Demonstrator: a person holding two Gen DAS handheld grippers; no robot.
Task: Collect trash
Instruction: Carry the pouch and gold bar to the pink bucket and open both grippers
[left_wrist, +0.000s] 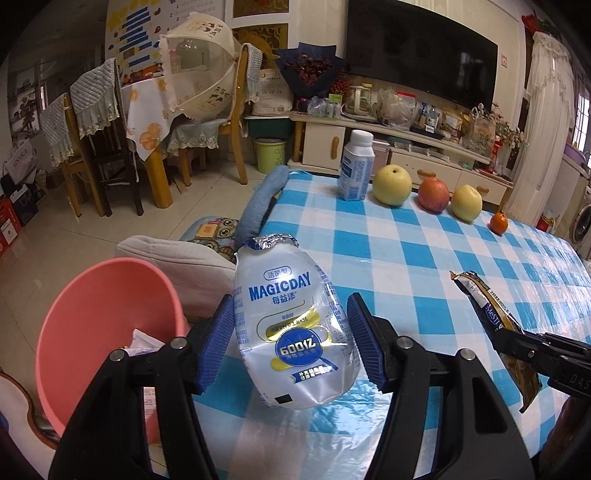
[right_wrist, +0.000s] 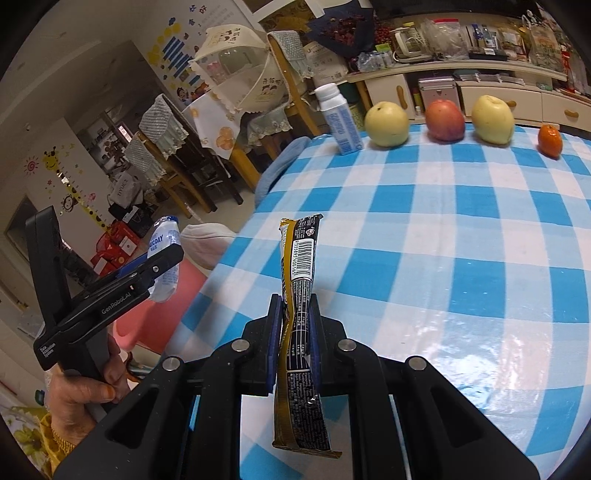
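Two pieces of trash are held above the bench (right_wrist: 461, 258). One crumpled, glossy plastic yogurt bottle (left_wrist: 291, 332) with a torn foil lid is pinched by the left hand-held gripper (left_wrist: 291, 343). One long, flat, dark-and-gold wrapper (right_wrist: 299, 332) is clamped in the right hand-held gripper (right_wrist: 293, 343), its jaws pressed together. One round pink basin (left_wrist: 99, 325) sits lower left. Four fruits and one small white bottle (left_wrist: 356, 166) line the far edge of the blue-checked, plastic-covered cloth.
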